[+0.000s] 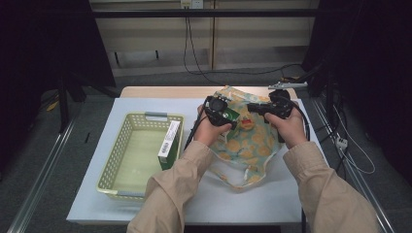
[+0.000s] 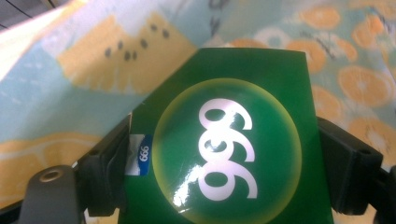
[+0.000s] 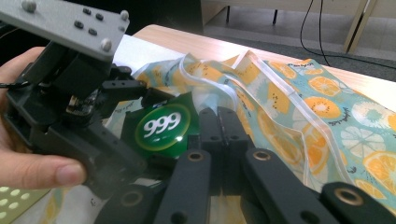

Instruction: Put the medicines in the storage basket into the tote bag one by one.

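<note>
Left hand-held gripper (image 1: 224,115): its jaws are clamped on a green box (image 2: 229,140), one jaw on each side edge. The box face carries a pale circle with white "999" lettering, which reads upside down in the left gripper view. In the high view the box (image 1: 231,114) sits at the left edge of the bag, above the tabletop (image 1: 272,194), just beside the left hand (image 1: 210,130).

Right hand-held gripper (image 1: 256,108): its jaws are pressed together, with the two black tips touching in the right gripper view (image 3: 219,122). The tips lie against the bag's cloth at its rim. Whether any fabric is nipped between them cannot be told. The right hand (image 1: 290,127) holds this hand-held gripper over the bag's right part.

Bag (image 1: 250,141): light blue fabric with an orange-slice print and white piping, lying crumpled on the right half of the tabletop. In the right gripper view the bag (image 3: 299,107) is bunched up just behind the box (image 3: 164,126), which is partly tucked against its folds.

Basket (image 1: 112,156): pale green, perforated, on the left of the tabletop, well apart from the bag. A second box (image 1: 169,144), white and green, stands tilted against its right wall.

Both sleeves are tan.
</note>
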Demonstrator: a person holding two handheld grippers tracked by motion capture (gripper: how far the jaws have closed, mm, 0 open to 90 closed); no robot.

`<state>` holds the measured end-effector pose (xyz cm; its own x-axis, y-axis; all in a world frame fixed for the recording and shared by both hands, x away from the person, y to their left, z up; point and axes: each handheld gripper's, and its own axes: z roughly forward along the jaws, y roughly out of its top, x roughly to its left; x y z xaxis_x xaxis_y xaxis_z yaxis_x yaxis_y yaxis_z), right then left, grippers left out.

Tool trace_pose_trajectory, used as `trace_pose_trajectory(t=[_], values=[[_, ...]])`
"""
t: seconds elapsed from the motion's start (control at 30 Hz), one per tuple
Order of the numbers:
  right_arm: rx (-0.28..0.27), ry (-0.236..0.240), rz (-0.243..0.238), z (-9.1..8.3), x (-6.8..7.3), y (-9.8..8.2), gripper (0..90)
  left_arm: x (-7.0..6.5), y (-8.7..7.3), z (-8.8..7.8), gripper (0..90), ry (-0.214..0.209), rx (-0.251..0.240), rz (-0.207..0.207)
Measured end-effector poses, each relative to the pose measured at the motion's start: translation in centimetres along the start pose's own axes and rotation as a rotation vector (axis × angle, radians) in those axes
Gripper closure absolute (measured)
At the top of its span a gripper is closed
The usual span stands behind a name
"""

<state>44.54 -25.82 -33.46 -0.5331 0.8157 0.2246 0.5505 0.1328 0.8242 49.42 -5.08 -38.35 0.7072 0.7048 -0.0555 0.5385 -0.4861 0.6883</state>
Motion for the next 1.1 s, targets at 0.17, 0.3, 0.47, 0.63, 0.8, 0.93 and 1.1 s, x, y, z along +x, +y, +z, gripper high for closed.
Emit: trace_pose_trajectory(t=[0.17, 0.3, 0.47, 0.63, 0.8, 0.93, 1.1], values=[[0.001, -0.001, 0.004, 0.2, -0.4, 0.0, 90.0, 0.4, 0.0, -0.6, 11.0, -0.017, -0.019, -0.02], [0.001, -0.002, 0.006, 0.3, -0.2, 0.0, 90.0, 0.6, -0.2, -2.1, 11.7, -0.021, -0.013, 0.005], [0.004, -0.004, 0.003, 0.4, 0.3, 0.0, 90.0, 0.8, -0.9, -3.9, 12.5, -0.038, -0.024, 0.011], [0.009, -0.006, 0.001, 0.4, 0.7, -0.2, 90.0, 0.4, -1.3, -6.4, 12.6, -0.062, -0.033, 0.043], [0.01, -0.011, 0.001, 0.4, 0.8, -0.4, 90.0, 0.2, -1.5, -9.2, 12.4, -0.099, -0.048, 0.058], [0.015, -0.014, -0.002, 0.4, 1.0, -0.4, 90.0, 0.5, -1.9, -11.0, 12.0, -0.092, -0.035, 0.049], [0.015, -0.016, -0.006, 0.5, 1.1, -0.4, 90.0, 0.6, -2.2, -12.5, 11.4, -0.082, -0.037, 0.036]])
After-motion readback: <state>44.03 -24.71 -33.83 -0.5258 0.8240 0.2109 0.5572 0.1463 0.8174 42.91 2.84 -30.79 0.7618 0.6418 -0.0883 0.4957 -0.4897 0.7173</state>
